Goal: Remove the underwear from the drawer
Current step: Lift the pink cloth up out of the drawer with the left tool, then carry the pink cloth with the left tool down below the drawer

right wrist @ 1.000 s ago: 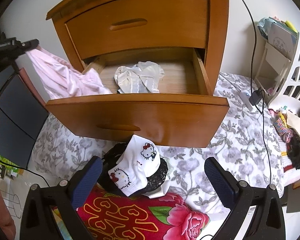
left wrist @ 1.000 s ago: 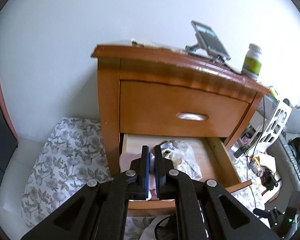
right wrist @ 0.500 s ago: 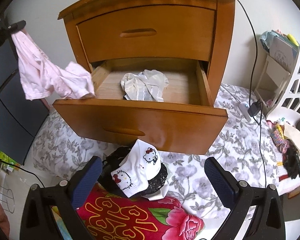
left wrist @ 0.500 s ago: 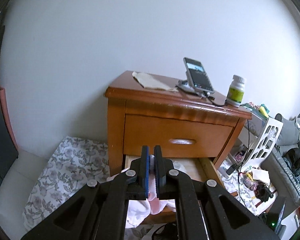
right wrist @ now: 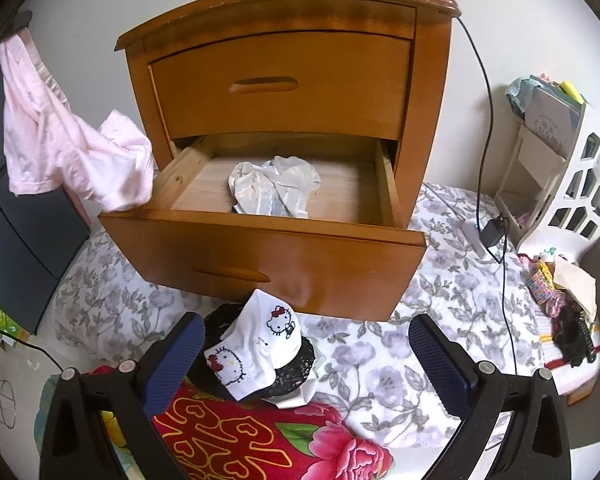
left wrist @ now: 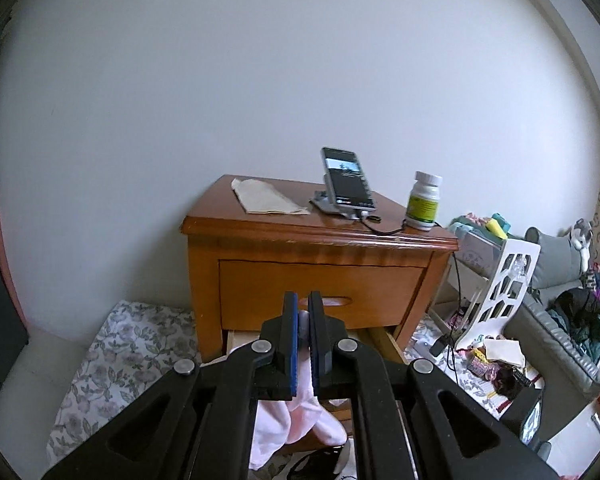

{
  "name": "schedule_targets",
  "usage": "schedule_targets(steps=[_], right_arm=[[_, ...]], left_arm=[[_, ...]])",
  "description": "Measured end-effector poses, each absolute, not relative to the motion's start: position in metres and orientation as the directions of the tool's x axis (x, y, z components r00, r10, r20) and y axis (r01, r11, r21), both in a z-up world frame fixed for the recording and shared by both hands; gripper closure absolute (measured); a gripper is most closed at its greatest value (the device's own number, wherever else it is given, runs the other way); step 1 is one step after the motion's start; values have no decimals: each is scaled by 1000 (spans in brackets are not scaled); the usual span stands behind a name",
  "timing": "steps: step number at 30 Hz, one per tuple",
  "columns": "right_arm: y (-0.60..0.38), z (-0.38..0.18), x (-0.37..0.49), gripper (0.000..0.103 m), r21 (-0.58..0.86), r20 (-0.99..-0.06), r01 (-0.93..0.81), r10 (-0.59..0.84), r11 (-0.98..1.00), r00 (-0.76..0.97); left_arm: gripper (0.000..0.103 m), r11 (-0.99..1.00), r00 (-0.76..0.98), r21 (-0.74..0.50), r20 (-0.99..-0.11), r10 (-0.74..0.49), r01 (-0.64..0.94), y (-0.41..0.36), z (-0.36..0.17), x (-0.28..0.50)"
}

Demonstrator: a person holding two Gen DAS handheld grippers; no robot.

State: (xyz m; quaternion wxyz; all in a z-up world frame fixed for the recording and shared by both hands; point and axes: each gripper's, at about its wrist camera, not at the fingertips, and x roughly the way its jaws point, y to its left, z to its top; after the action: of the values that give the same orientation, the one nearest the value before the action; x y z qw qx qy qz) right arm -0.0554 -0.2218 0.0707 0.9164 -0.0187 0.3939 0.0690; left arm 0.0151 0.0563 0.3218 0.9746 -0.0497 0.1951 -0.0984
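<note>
Between left gripper (left wrist: 303, 308) jaws: pink underwear (left wrist: 300, 408), clamped.

No readable text — bottle label (left wrist: 421, 208), phone screen (left wrist: 348, 180) too blurred.

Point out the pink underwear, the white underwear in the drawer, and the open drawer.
pink underwear (right wrist: 72, 152): right wrist view, middle of the hanging cloth.
white underwear (right wrist: 274, 192): right wrist view, centre of the crumpled pile.
open drawer (right wrist: 268, 264): right wrist view, bare front panel.
</note>
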Motion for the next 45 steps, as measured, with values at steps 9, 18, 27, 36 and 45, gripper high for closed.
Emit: schedule_targets(steps=[9,18,27,36,45], right_arm=[[-228,71,-58,0,31,-713,-144,123,989,690],[-234,72,-61,0,38,-708,-130,119,991,696],[-240,69,-60,0,37,-715,-104,99,994,692],[-241,60,-54,0,35,-738,-103,95,994,668],[-235,59,-54,0,17,-746,-113,88,993,660]], left_arm=[[99,953,881,-108,-363,-303,283,21,328,6],[99,928,805,-104,-469,-363,357,-12,297,20],[99,904,652,-127,-653,-386,409,-51,221,47],[98,929,491,-188,-805,-332,320,-48,129,66],[98,948,397,-211,-870,-292,237,-38,76,69]])
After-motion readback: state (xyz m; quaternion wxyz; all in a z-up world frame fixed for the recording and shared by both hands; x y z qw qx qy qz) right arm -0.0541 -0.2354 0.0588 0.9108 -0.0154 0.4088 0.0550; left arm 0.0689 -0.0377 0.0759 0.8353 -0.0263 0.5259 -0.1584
